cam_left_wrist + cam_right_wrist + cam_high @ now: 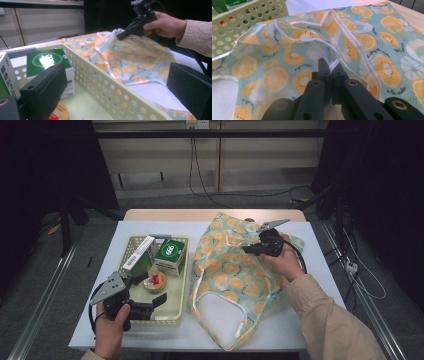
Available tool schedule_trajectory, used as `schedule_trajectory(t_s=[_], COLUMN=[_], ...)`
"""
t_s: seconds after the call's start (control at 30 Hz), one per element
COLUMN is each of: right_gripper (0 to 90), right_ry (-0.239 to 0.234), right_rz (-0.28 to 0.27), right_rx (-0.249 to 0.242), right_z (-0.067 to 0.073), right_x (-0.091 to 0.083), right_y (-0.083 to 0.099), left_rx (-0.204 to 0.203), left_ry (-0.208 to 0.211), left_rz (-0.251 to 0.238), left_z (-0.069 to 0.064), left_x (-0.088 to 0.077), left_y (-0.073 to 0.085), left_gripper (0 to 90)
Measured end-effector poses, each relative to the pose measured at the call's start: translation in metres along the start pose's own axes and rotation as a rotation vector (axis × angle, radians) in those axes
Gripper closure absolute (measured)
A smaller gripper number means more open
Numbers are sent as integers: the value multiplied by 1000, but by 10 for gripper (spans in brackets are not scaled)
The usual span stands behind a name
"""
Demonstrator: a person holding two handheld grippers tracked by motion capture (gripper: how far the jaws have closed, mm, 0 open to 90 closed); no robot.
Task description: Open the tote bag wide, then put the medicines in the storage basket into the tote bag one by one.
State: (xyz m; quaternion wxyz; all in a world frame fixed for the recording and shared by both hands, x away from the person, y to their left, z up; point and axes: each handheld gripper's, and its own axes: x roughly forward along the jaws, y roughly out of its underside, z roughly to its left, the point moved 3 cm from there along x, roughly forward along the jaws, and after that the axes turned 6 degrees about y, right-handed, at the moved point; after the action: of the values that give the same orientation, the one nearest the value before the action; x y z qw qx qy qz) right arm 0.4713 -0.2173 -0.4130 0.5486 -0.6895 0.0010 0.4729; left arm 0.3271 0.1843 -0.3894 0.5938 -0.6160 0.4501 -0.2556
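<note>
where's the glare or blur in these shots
High view: dim, dark surroundings, table evenly lit. Left gripper view: glare whitens the green box top, near jaws soft. Right gripper view: fruit-print bag sharp, basket slightly soft.

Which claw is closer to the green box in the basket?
Left. The left claw is open over the basket's near end, a short way from the green box. The right claw pinches the fruit-print bag beyond the basket.
</note>
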Motion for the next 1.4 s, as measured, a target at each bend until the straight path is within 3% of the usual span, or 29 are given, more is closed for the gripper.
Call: schedule_trajectory(t_s=[0.43,0.77,1.13,1.4], right_gripper=[898,897,897,897], right_ry=[7,2,-5,0], right_rz=[-17,-43,-56,-63], right_rx=[-5,6,5,-1], right_z=[-1,-3,-4,-5], right_x=[-7,-16,-22,-26], right_y=[-8,-14,-22,-31], left_rx=[-11,10,13,5], left_ry=[7,20,7,-13], left_rz=[19,20,38,100], left_z=[4,3,18,36], left_x=[3,4,16,32], left_y=[-11,-33,-46,-43], left_gripper=[28,28,28,29])
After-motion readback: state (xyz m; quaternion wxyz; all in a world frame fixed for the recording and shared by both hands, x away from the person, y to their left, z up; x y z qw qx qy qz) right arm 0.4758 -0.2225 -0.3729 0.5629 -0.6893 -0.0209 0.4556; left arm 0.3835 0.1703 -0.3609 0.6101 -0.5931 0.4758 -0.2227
